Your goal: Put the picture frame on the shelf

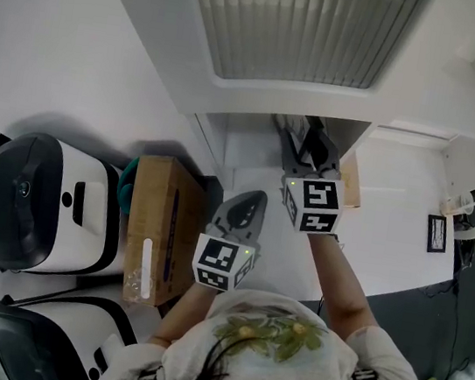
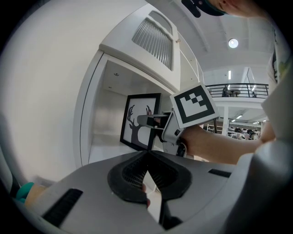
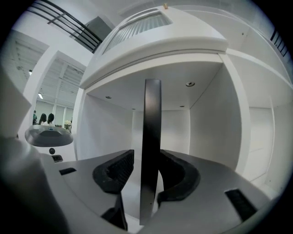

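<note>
The picture frame [image 2: 139, 121] is black with a deer-antler print and stands upright on the floor of the white shelf niche [image 2: 110, 137]. In the right gripper view its black edge [image 3: 151, 151] rises between the jaws of my right gripper [image 3: 149, 167]. The jaws stand apart: the left pad is clear of the frame, and the right pad is close beside it. From the head view, the right gripper [image 1: 310, 147] reaches into the niche [image 1: 251, 156]. My left gripper [image 1: 249, 204] hovers lower and outside the niche, with its pads [image 2: 146, 157] meeting and nothing between them.
A louvred vent [image 1: 297, 25] tops the cabinet. A cardboard box [image 1: 161, 226] and a teal object [image 1: 125, 190] sit left of the niche, beside two white-and-black appliances [image 1: 41, 204]. A small black-framed sign [image 1: 436, 234] hangs on the wall at right.
</note>
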{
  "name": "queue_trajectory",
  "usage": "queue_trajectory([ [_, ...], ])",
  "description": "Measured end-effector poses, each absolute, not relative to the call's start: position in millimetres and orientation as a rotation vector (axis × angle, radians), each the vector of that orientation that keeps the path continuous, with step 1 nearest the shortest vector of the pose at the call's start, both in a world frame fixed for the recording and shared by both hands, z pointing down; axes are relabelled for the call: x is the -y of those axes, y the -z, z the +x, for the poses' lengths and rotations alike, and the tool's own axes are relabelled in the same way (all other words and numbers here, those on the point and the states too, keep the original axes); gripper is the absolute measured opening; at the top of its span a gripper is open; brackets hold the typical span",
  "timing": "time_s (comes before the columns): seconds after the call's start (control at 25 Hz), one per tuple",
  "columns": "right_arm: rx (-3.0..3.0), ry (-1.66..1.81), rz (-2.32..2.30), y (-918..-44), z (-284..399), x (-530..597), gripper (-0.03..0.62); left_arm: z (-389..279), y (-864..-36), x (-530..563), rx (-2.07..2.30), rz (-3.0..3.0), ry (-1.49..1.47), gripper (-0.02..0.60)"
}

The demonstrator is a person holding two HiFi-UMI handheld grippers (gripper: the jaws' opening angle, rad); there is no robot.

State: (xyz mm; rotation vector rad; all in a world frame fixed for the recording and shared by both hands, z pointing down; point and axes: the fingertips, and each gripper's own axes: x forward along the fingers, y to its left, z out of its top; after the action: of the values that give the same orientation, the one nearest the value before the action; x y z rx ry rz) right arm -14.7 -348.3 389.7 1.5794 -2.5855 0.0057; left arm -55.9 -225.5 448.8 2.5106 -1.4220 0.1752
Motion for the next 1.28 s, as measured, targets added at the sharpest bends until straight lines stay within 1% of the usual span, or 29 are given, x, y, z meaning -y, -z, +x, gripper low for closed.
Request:
queue_trajectory([
  [0.56,2.567,-0.011,1.642,-387.0,4.0,304.2,0.173,-51.9,-434.5,199.6,1.433,2.535,-0.171,0.028],
  [0.88,2.571,-0.029,1.629,-388.7,15.0,269.1,0.172,-48.3,-423.5,178.9,1.442,2.552,-0.162,0.028],
  [0.96,2.586,-0.041,1.600,-390.3,13.9,258.8,0.132,-47.1,-421.3,173.8,1.443,2.558,-0.159,0.028],
  [1.04,2.594,-0.048,1.575,-392.0,13.1,248.0,0.066,-44.7,-419.3,167.9,1.440,2.565,-0.158,0.028],
  [1.12,2.615,-0.068,1.535,-393.8,10.8,236.5,0.048,-41.4,-417.6,161.6,1.434,2.573,-0.158,0.028],
  [1.28,2.706,-0.184,1.404,-401.0,1.9,211.1,0.037,-33.1,-415.6,149.6,1.418,2.586,-0.161,0.028],
])
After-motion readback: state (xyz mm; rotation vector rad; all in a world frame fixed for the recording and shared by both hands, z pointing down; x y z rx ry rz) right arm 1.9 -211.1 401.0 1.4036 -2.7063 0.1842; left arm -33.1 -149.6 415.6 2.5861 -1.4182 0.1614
